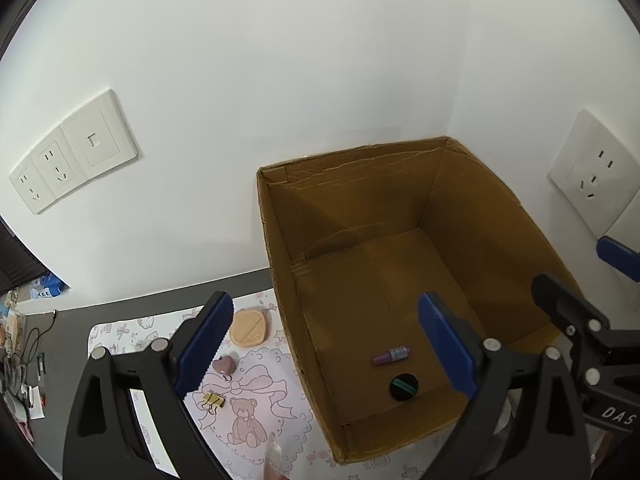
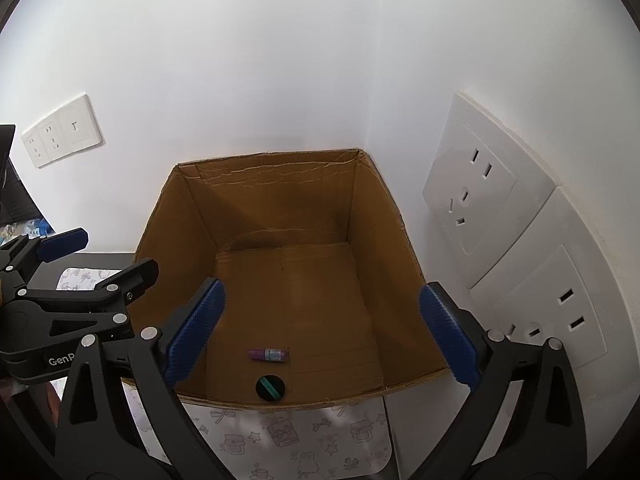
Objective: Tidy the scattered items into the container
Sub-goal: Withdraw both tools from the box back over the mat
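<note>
Cardboard box (image 1: 472, 216): open-topped, set in the wall corner on a dark surface (image 1: 72, 332) with a patterned mat (image 1: 256, 420) under and beside it. Contents: one purple tube (image 1: 391, 355) lying flat, long axis running 9-to-3 in both views; one black round lid-like disc (image 1: 403, 387) at its 5 o'clock, near the front wall.

Left gripper (image 1: 326, 344): jaws spread wide, nothing between the pads, poised over the box's left rim.

Right gripper (image 2: 322, 332): jaws spread wide, empty, poised above the box interior.

Items outstanding, all on the mat outside the box, at 9 o'clock of the box in the left wrist view:
- peach oval puff (image 1: 249, 327), near the box wall;
- mauve heart charm (image 1: 224, 365), just beside the left pad;
- gold binder clip (image 1: 212, 399), at 6 o'clock of the heart.

Judgement: two pieces stowed, three remaining. The left gripper is plainly nearer; the heart lies closest to its jaws, low at their 7 o'clock edge.
</note>
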Motion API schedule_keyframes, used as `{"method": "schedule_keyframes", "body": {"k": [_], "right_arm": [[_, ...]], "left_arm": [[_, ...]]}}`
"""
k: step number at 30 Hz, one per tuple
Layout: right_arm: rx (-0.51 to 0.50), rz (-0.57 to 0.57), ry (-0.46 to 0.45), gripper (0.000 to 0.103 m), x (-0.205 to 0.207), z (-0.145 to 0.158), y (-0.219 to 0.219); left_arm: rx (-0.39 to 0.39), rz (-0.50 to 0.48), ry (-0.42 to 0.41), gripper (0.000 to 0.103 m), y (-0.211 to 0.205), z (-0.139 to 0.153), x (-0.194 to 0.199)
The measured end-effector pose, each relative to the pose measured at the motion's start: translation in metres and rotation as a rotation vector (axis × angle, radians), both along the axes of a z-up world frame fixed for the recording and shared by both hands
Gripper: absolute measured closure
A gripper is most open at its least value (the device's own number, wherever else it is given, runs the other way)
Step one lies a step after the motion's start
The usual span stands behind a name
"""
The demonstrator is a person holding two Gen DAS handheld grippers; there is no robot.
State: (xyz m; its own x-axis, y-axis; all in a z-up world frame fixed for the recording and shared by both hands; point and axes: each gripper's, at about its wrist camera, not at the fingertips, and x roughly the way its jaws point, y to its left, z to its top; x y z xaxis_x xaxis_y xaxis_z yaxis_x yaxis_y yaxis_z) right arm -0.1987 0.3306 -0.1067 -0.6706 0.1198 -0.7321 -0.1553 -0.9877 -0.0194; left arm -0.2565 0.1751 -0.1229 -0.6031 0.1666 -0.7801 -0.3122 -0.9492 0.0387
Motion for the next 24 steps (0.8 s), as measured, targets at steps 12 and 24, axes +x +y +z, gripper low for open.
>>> {"method": "schedule_keyframes", "body": {"k": [12, 24], "right_arm": [[0.018, 0.0, -0.002, 0.001, 0.006, 0.006, 0.0], [0.016, 0.024, 0.026, 0.0, 0.015, 0.016, -0.015]], "left_arm": [[-0.018, 0.014, 0.031, 0.01, -0.008, 0.009, 0.009], [0.012, 0.073, 0.06, 0.01, -0.043, 0.021, 0.028]]}}
